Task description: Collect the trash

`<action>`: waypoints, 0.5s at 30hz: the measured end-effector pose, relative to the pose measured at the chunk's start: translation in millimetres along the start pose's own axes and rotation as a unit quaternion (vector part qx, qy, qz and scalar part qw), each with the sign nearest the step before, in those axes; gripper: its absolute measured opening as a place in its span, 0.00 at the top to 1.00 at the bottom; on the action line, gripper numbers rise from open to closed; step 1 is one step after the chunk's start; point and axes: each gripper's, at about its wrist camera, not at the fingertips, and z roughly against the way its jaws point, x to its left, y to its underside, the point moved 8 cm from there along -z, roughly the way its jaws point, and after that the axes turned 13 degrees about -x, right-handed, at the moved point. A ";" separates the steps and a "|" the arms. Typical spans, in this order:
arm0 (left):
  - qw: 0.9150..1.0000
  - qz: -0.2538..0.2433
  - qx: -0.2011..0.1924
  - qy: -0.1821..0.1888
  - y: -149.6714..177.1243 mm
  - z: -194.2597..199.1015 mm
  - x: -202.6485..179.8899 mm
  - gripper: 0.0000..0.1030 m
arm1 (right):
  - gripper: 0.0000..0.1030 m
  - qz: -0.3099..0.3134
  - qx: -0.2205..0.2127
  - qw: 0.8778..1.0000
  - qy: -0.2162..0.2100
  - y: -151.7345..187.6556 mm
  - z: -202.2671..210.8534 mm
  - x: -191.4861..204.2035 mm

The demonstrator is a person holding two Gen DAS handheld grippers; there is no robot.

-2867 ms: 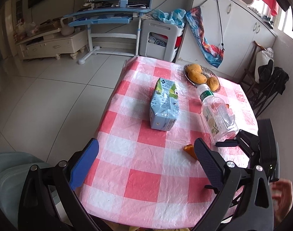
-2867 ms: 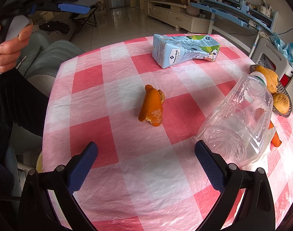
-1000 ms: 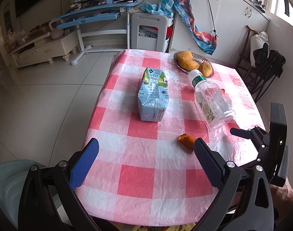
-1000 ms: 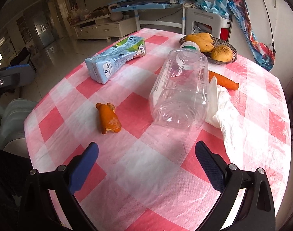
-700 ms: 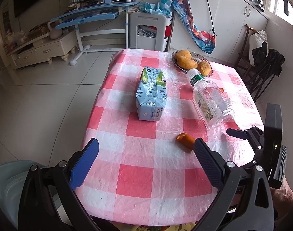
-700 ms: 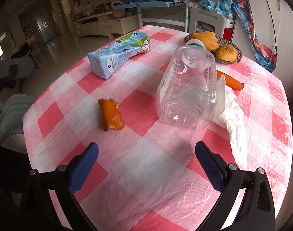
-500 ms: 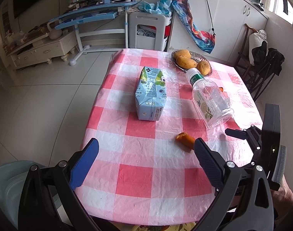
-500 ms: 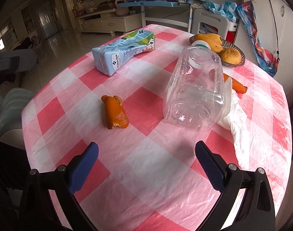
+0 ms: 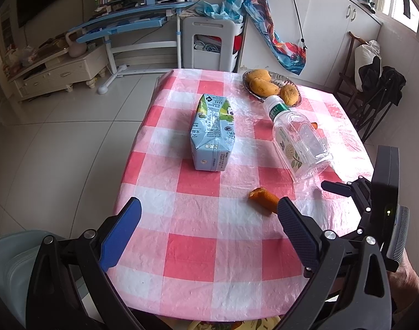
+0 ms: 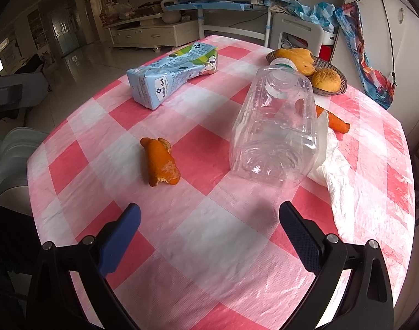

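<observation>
Left gripper (image 9: 206,218) and right gripper (image 10: 209,227) both spread wide, empty (orange peel (image 10: 161,162), plastic bottle (image 10: 275,129) lying untouched)

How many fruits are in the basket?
3 show: two mangoes, one at the basket's far end and one in its middle, and a rounder fruit nearest the bottle. More may be hidden.

carton (image 10: 173,78): "Member's Mark" on end face | bottle (image 9: 297,140) label: print too small to read
</observation>
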 end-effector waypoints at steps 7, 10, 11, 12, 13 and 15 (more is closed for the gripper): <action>1.000 0.000 0.000 0.000 -0.2 -0.3 0.0 0.07 | 0.06 0.001 0.000 1.000 0.001 -0.5 -0.5 -0.2; 1.000 -0.002 0.001 0.001 -0.2 -0.5 -0.1 0.07 | 0.06 0.001 0.000 1.000 0.001 -0.6 -0.5 0.0; 1.000 -0.002 0.001 0.001 -0.1 -0.4 -0.4 0.07 | 0.06 0.001 0.000 1.000 0.001 -0.3 0.0 0.4; 1.000 -0.001 0.001 0.001 -0.2 -0.5 -0.1 0.07 | 0.06 0.002 0.000 1.000 0.001 -0.3 0.2 0.2; 1.000 -0.001 0.001 0.000 -0.3 -0.6 -0.1 0.07 | 0.06 0.002 -0.001 1.000 0.001 -0.4 0.2 0.2; 1.000 -0.001 0.001 0.001 0.0 -0.4 -0.7 0.07 | 0.06 0.002 -0.001 1.000 0.002 -0.9 0.2 1.0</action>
